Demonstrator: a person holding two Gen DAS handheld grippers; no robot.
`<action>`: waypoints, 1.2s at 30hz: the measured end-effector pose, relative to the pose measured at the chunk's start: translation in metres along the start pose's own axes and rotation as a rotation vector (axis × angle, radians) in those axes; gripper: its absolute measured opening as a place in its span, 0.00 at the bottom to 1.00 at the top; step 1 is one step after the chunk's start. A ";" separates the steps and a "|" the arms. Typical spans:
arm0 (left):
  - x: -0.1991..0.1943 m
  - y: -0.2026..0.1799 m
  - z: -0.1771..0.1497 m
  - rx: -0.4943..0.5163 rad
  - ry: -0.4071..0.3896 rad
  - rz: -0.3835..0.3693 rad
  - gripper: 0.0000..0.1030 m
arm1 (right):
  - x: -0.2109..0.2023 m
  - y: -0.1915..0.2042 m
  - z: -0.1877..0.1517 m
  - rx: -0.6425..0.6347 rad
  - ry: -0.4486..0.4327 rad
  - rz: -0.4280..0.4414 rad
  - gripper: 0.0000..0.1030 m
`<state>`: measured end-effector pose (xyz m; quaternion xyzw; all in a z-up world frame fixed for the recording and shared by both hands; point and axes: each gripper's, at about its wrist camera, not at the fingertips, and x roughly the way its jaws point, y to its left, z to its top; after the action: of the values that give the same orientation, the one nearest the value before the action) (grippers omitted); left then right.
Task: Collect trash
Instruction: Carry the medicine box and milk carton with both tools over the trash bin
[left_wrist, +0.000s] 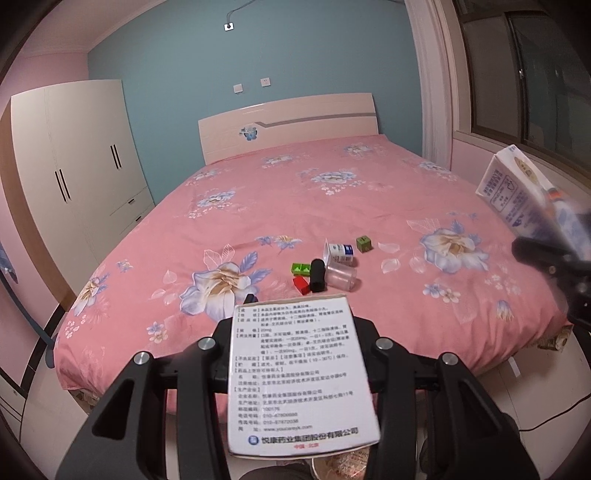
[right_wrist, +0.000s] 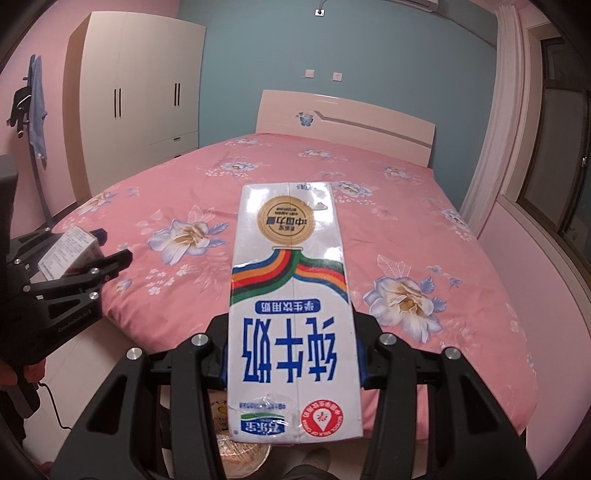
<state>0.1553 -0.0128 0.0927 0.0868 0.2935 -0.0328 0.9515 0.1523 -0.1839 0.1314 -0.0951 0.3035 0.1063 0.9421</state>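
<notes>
- My left tongs (left_wrist: 299, 373) are clamped on a medicine box (left_wrist: 301, 376); my right tongs (right_wrist: 293, 354) on a milk carton (right_wrist: 291, 314).
- Left near the bed's (left_wrist: 332, 192) foot edge: a small litter pile (left_wrist: 325, 264).

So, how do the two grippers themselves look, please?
Both are matte black plastic with angular linkage arms joined by round silver bolts. The right gripper has blue finger pads. The left gripper carries faint grey lettering on its body, and a thin black cable hangs beneath it.
</notes>
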 end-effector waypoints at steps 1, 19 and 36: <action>0.000 -0.001 -0.004 0.004 0.005 0.000 0.44 | -0.001 0.002 -0.003 -0.001 0.002 0.003 0.46; 0.044 -0.019 -0.086 0.048 0.198 -0.029 0.44 | 0.042 0.031 -0.082 -0.001 0.184 0.076 0.46; 0.114 -0.041 -0.181 0.104 0.466 -0.073 0.44 | 0.103 0.068 -0.164 -0.007 0.413 0.166 0.46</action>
<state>0.1449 -0.0213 -0.1243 0.1301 0.5060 -0.0613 0.8505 0.1262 -0.1441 -0.0687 -0.0929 0.4964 0.1631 0.8476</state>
